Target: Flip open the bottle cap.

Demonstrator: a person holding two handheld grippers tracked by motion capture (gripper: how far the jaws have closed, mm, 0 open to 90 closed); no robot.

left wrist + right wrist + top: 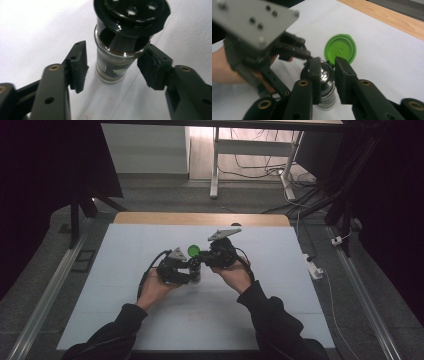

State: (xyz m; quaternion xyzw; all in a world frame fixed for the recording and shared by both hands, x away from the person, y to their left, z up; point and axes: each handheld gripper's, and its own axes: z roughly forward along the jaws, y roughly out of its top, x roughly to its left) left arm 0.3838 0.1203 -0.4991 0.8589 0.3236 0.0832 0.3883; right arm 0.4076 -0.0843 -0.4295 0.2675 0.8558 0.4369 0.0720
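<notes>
Jar [111, 67] label blurred, base hidden behind right claw [327, 75]

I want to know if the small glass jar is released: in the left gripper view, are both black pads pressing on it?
No: the left gripper stands open, its left pad clearly apart from the glass jar.

Grey floor [165, 195], seemingly carpeted; white desk legs [215, 165].
</notes>
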